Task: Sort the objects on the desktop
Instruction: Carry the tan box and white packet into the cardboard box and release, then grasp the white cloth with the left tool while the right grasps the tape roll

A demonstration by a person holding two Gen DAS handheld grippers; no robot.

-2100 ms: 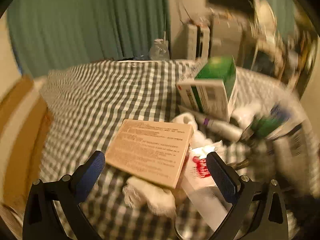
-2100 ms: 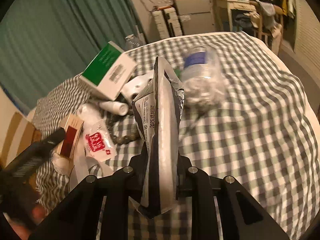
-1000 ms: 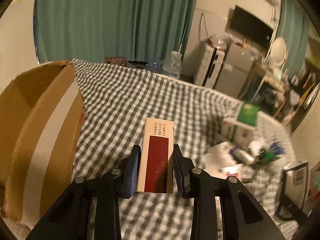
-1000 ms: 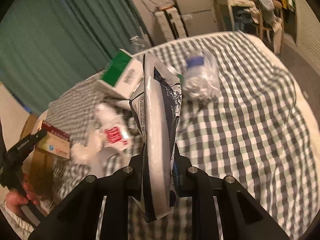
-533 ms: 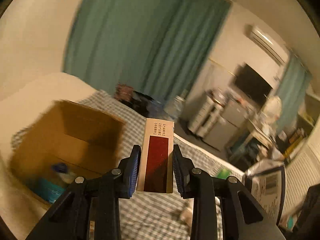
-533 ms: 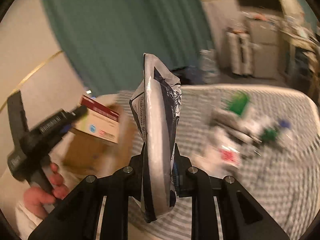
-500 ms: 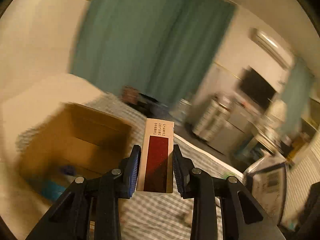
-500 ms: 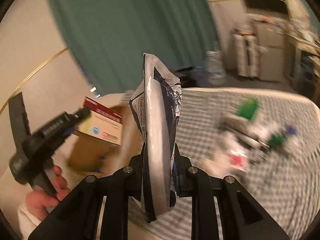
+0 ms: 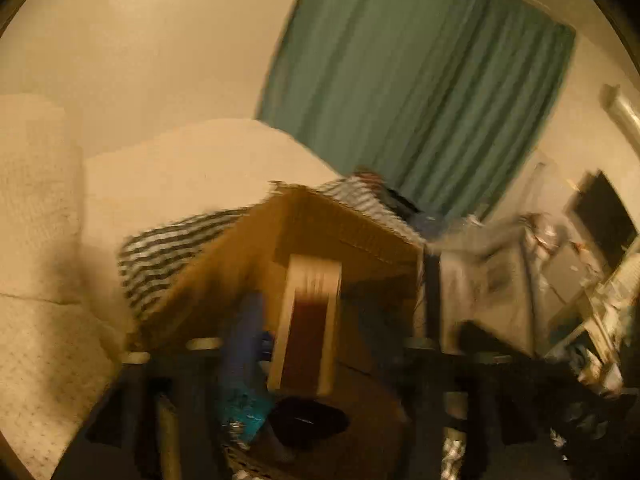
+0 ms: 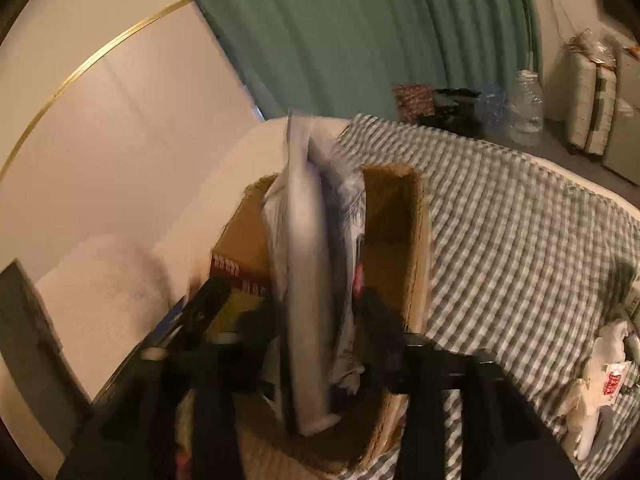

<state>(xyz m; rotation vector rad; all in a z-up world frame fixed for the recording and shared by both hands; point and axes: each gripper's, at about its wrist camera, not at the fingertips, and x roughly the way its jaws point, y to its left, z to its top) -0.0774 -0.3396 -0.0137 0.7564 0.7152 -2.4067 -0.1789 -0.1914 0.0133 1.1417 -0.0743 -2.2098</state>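
Both views are blurred by motion. In the left wrist view my left gripper (image 9: 310, 328) is over the open cardboard box (image 9: 360, 240), with the flat tan box with a dark red panel (image 9: 306, 324) between its spread blue fingers (image 9: 242, 332). In the right wrist view my right gripper (image 10: 316, 320) has its jaws apart around the silver snack bag (image 10: 308, 264), which hangs over the same cardboard box (image 10: 416, 240). The left gripper's finger (image 10: 204, 308) and the tan box's red edge (image 10: 236, 272) show at the left. The snack bag also shows in the left wrist view (image 9: 480, 280).
The box stands on a checked cloth (image 10: 520, 240) at the bed's edge by a cream wall (image 10: 120, 120) and green curtain (image 10: 360, 40). A teal item (image 9: 244, 408) and a dark object (image 9: 308, 420) lie inside the box. White packets (image 10: 600, 380) lie at the right.
Both grippers swung down over the cardboard box. The left jaws have spread away from the tan box. The right jaws have also widened around the snack bag.
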